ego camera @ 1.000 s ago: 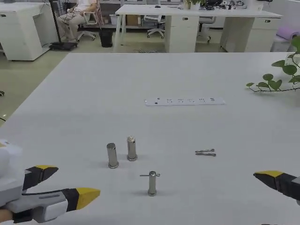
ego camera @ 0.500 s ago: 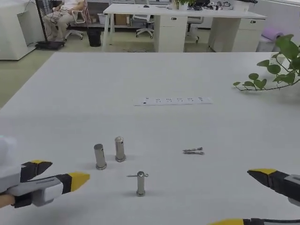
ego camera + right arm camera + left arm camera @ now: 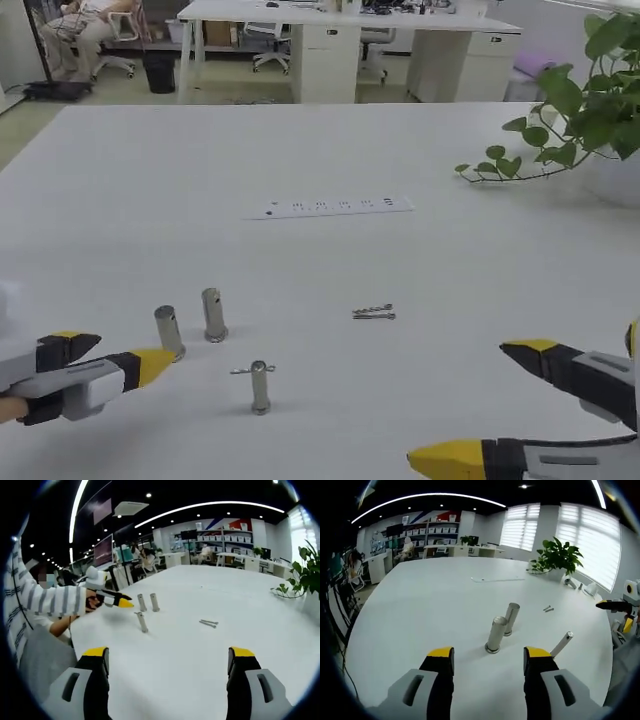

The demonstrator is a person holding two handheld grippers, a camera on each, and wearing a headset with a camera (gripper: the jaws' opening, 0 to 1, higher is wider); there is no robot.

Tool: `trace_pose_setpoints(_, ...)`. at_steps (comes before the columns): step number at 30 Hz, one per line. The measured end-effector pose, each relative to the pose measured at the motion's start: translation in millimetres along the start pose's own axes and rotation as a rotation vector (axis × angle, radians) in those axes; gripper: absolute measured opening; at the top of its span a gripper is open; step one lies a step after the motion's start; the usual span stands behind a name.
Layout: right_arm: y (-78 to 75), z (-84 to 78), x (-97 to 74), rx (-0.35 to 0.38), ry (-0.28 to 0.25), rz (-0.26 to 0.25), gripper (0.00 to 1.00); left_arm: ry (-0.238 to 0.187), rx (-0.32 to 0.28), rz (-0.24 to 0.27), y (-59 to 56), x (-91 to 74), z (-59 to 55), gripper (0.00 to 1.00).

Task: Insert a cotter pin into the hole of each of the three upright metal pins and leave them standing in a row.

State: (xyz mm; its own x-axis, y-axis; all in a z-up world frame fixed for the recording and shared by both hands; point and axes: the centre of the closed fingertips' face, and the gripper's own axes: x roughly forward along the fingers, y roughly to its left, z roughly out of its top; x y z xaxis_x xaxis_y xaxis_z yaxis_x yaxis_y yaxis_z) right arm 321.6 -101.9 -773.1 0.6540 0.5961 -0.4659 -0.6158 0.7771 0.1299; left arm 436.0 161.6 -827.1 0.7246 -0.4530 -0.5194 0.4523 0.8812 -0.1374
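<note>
The left claw is held low at the left of the table, jaws apart and empty; one yellow tip is just beside the base of the leftmost metal pin. The right claw is at the lower right, jaws wide apart and empty, well apart from all pins. The leftmost pin and the second metal pin stand upright, long axes vertical, close side by side but apart. The third metal pin stands upright nearer the person, to the right of the pair, so the three form a triangle and not a row. A cotter pin passes through the top of the third pin, horizontal, running left to right in the head view. Two loose cotter pins lie flat side by side, right of the pins, between the two claws. Beyond them is bare table surface up to a power strip. A plant overhangs the far right edge.
</note>
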Motion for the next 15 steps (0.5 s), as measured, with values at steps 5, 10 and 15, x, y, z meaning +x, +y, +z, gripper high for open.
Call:
trace_pose_setpoints(5, -3.7, -0.7, -1.3, -0.003, 0.003, -0.003, 1.0, 0.004, -0.024, -0.014, -7.8, 10.6, 5.2, 0.48)
trace_pose_setpoints(10, -7.5, 4.8, -3.6, 0.011, -0.017, -0.002, 1.0, -0.005, -0.023, -0.012, -10.7, 18.6, 12.4, 0.41)
trace_pose_setpoints(15, -10.6, 8.7, -5.4, 0.014, -0.029, -0.012, 1.0, 0.0, -0.004, -0.005, -11.1, 25.7, 16.2, 0.34)
